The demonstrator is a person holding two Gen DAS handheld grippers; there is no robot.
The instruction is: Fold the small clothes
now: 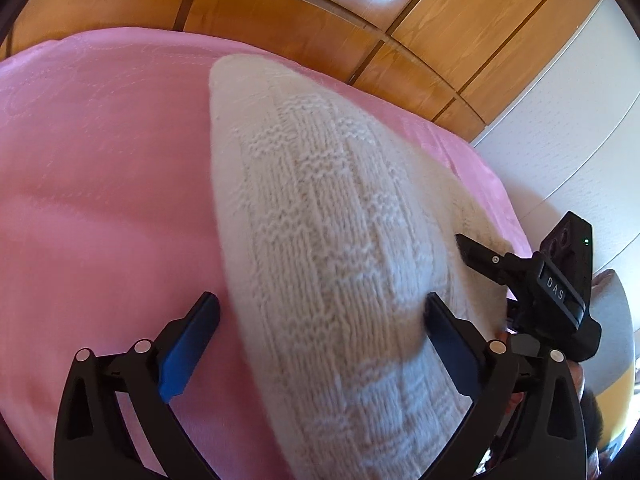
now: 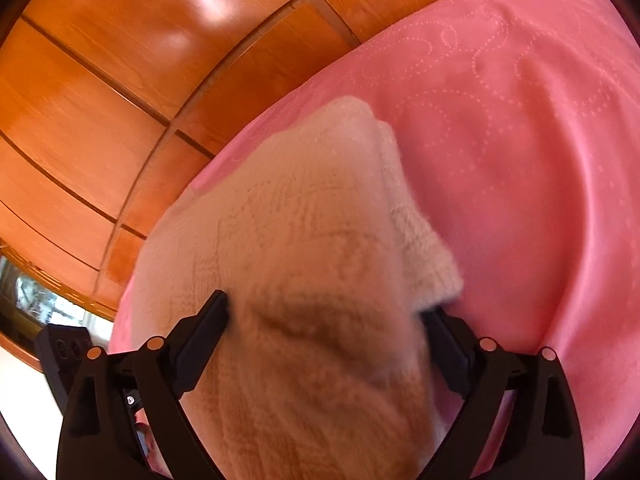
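Note:
A cream knitted garment lies on a pink bedspread. In the left wrist view my left gripper is open, with the knit bunched up between its blue-padded fingers. The other gripper's black body shows at the garment's right edge. In the right wrist view the same garment fills the space between the wide-apart fingers of my right gripper, which is open; a thicker white fold lies to its right.
A wooden panelled wardrobe stands behind the bed, also seen in the right wrist view. A white wall is at the right. The pink bedspread extends to the right.

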